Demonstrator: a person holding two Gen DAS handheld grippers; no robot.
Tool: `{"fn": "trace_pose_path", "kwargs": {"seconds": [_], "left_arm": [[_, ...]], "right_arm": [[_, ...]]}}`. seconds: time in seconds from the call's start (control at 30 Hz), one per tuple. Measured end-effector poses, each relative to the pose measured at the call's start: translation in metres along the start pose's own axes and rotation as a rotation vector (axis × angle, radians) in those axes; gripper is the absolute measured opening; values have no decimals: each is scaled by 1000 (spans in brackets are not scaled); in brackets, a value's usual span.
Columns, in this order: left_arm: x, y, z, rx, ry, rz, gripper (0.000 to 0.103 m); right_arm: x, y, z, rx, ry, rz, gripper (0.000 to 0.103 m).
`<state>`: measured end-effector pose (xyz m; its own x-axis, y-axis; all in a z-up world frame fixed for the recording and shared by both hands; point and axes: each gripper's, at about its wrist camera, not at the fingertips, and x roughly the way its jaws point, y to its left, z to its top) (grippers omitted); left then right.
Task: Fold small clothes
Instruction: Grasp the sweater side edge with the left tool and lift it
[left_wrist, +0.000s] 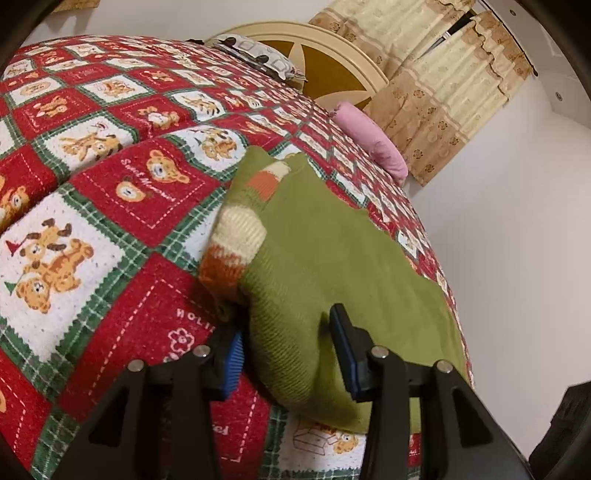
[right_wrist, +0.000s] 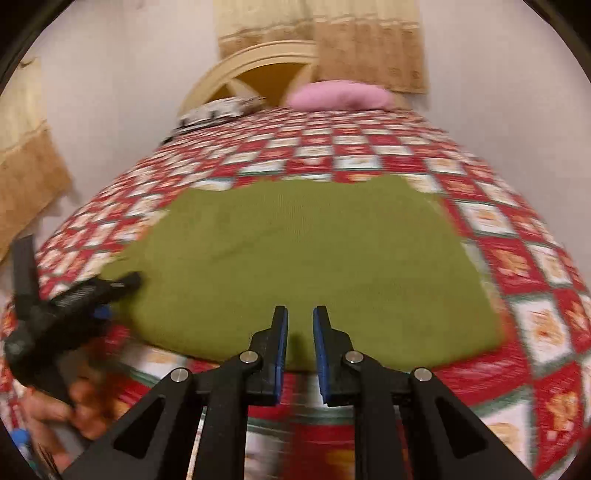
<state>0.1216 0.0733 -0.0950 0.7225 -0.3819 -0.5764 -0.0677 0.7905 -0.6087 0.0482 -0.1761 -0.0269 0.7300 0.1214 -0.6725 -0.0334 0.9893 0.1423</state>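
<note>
A small green knitted sweater (left_wrist: 332, 258) with an orange-and-cream striped sleeve (left_wrist: 240, 240) lies on the bed. In the left wrist view my left gripper (left_wrist: 286, 339) is open, its jaws astride the sweater's near left edge where the sleeve is folded in. In the right wrist view the sweater (right_wrist: 314, 251) lies flat, body spread out. My right gripper (right_wrist: 300, 325) is open with a narrow gap, empty, hovering over the sweater's near hem. The left gripper also shows in the right wrist view (right_wrist: 107, 295) at the sweater's left corner.
The bed carries a red, white and green teddy-bear quilt (left_wrist: 110, 221). A pink pillow (right_wrist: 340, 96) and a patterned pillow (right_wrist: 218, 109) lie by the cream headboard (right_wrist: 258, 62). Curtains (left_wrist: 443, 92) hang behind. The bed's right edge drops off beside a white wall (left_wrist: 517, 258).
</note>
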Motion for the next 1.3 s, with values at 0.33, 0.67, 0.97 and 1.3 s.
{"fn": "trace_pose_path", "kwargs": {"seconds": [0.33, 0.67, 0.97, 1.3], "left_arm": [[2, -7, 3, 30, -1, 18, 58], [-7, -58, 12, 281, -84, 75, 14], [0, -127, -20, 588, -55, -92, 9], [28, -114, -30, 544, 72, -120, 8]], "right_arm": [[52, -1, -21, 98, 105, 160, 13], [49, -1, -22, 114, 92, 176, 13], [46, -15, -24, 191, 76, 239, 13], [47, -25, -27, 266, 86, 315, 15]]}}
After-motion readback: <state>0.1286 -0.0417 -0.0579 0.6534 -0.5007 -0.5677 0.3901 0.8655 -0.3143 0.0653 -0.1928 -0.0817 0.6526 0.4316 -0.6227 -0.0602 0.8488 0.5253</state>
